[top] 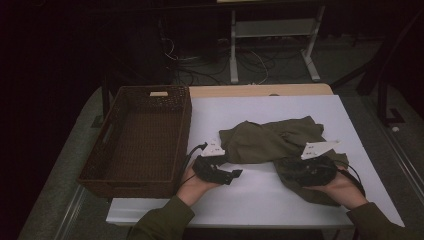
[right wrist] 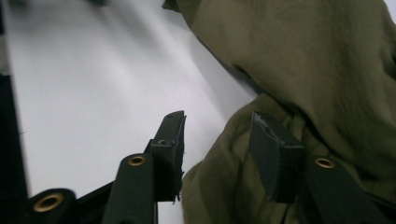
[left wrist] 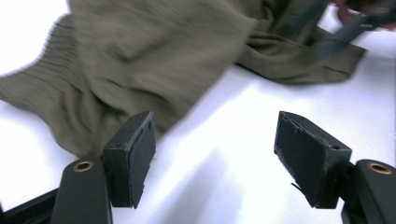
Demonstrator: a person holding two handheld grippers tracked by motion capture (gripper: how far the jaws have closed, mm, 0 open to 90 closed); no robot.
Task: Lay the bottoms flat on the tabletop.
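An olive-green garment [top: 270,140] lies crumpled on the white table [top: 260,200], right of centre. My left gripper [top: 235,173] hovers just off the garment's left end, over bare table. In the left gripper view its jaws [left wrist: 215,158] stand wide apart with nothing between them, and the garment [left wrist: 140,56] spreads beyond. My right gripper [top: 287,167] rests over the garment's near right part. In the right gripper view its jaws [right wrist: 219,144] are apart, and a fold of the cloth [right wrist: 303,60] lies under and between them, unpinched.
A dark brown wicker basket [top: 185,130] stands on the table's left side, close to my left hand. Behind the table are a desk frame [top: 272,45] and loose cables on the floor. White table surface [top: 225,115] shows between basket and garment.
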